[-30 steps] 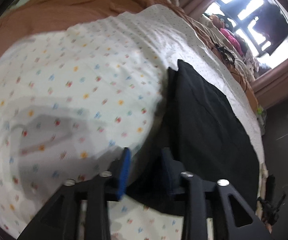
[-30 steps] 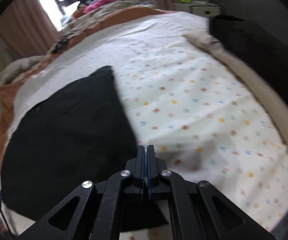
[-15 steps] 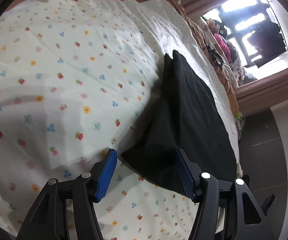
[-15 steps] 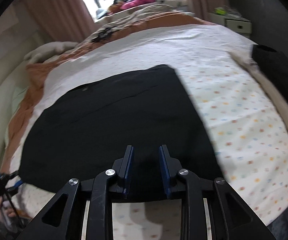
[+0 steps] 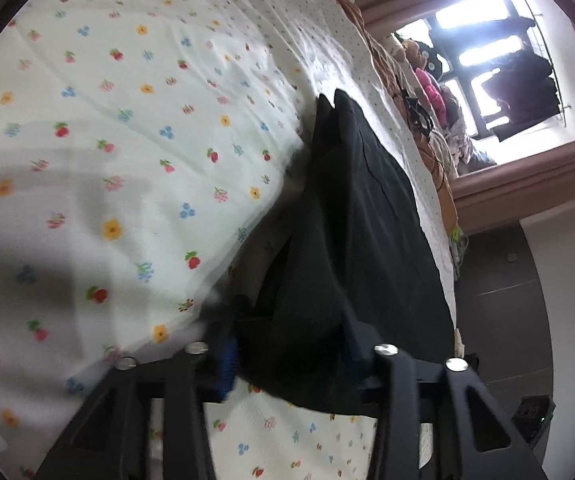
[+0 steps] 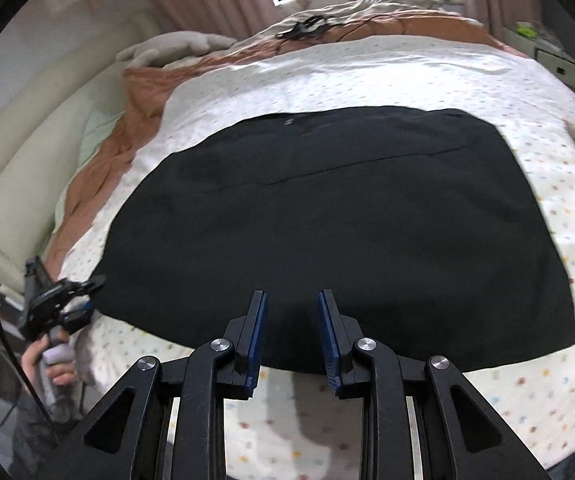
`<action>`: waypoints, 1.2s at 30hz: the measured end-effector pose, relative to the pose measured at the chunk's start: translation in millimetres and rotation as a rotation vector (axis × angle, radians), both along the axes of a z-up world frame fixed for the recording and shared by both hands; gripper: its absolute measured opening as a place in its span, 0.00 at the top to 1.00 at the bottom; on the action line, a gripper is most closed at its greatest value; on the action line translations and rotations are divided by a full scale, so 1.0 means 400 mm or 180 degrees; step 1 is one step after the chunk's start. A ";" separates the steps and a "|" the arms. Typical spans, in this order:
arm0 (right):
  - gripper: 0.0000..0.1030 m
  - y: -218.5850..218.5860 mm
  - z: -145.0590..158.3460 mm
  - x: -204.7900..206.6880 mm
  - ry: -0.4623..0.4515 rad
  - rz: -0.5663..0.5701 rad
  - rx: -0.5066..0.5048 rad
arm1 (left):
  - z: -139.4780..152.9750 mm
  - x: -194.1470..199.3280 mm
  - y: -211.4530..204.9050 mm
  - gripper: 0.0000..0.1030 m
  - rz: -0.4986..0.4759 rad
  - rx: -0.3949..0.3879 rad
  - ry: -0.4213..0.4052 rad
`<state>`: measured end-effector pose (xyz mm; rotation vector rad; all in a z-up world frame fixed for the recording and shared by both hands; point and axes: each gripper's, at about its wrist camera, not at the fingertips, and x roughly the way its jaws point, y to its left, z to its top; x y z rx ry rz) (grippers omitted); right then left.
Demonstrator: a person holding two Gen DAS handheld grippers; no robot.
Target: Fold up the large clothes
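A black garment (image 6: 339,216) lies flat on a flower-print bedsheet (image 6: 547,380). The left gripper (image 5: 287,354) has just been closing, its blue pads pinching a raised corner. The right gripper (image 6: 290,336) hovers above the near edge, jaws parted, empty.

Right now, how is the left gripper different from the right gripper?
The left gripper has a corner of the black garment bunched between its jaws; the right gripper has nothing between its jaws. The left has just been closing at the garment's corner, while the right hangs over its near edge. Both have blue pads.
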<state>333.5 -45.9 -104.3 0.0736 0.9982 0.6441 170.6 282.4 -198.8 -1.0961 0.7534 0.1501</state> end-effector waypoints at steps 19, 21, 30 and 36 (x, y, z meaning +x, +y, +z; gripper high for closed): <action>0.74 0.236 -0.152 0.101 0.0291 0.0111 -0.0681 | 0.013 -0.031 0.003 0.72 0.0141 -0.0140 -0.0156; 0.74 0.249 -0.158 0.128 0.0291 0.0097 -0.0707 | 0.017 -0.036 -0.001 0.72 0.0180 -0.0126 -0.0132; 0.74 0.314 -0.159 0.265 0.0202 -0.0001 -0.0809 | 0.010 -0.043 -0.007 0.72 0.0339 -0.0197 -0.0100; 0.74 0.344 -0.155 0.352 0.0187 -0.0106 -0.0841 | 0.007 -0.038 -0.012 0.72 0.0410 -0.0224 -0.0020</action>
